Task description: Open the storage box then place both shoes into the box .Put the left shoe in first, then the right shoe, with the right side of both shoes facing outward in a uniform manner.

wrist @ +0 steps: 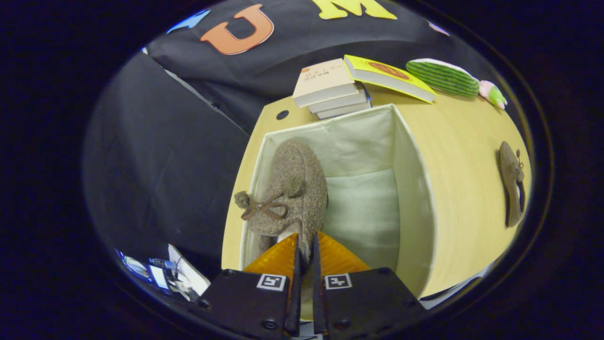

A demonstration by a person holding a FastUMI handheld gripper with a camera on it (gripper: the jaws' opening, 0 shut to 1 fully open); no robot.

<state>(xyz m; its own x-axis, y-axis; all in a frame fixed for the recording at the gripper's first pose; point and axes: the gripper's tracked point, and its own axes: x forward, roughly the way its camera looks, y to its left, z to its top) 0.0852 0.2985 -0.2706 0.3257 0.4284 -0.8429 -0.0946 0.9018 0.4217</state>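
Note:
A white fabric storage box stands open on the wooden table, just ahead of my fingers. My gripper is shut on the heel rim of a fuzzy brown shoe with a brown bow. That shoe hangs inside the box, close to the box's left wall, toe pointing away from me. A second brown shoe lies on the table well to the right of the box, on its side.
Beyond the box lie a stack of books, a yellow book leaning on them, and a green striped plush toy. The table drops off left of the box. Loose items lie low at the left.

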